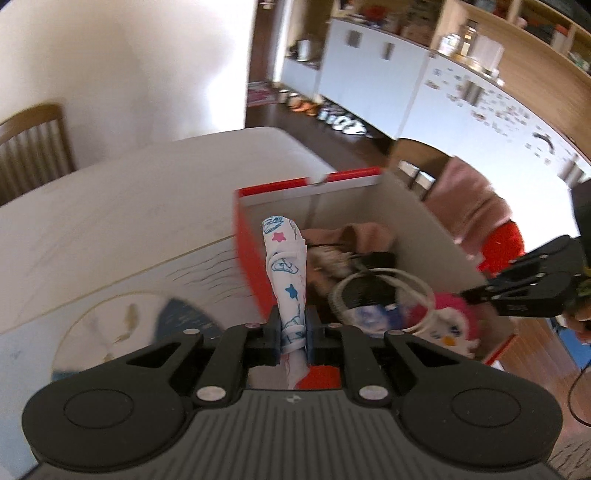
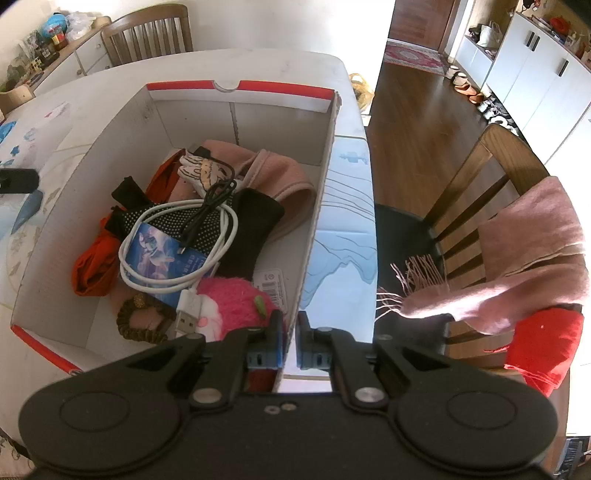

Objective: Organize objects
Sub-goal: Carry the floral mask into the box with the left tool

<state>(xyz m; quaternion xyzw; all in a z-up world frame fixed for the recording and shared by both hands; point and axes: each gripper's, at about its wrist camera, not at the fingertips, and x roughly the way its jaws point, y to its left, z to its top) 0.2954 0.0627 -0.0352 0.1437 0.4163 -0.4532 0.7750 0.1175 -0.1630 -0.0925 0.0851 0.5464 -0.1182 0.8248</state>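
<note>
Meanwhile, my left tongs [image 1: 291,328] pinch a rolled white cloth [image 1: 286,266] printed with blue and pink stars, and I hold it upright just above the near left corner of the red-and-white cardboard box [image 2: 236,86] on the tabletop [image 1: 122,206]. My right tongs [image 2: 290,328] are pressed together on the box's right wall near its front corner, one finger inside and one outside. From the left wrist view the right tongs [image 1: 469,293] reach in over that same wall. Inside the box I see a coiled white cable [image 2: 177,251] lying on a blue card [image 2: 162,258], a thin black cable [image 2: 207,206] draped across it, a black dotted glove [image 2: 251,225], a pink garment [image 2: 273,181], an orange cloth [image 2: 92,266], a pink plush toy [image 2: 232,299] at the front and a brown scrunchie [image 2: 144,321] beside it. A wooden chair [image 2: 491,177] stands to the right of the tabletop, with a pink fringed scarf [image 2: 517,258] and a red cloth [image 2: 546,343] hung over its back. A second chair [image 2: 147,33] stands at the far side.
</note>
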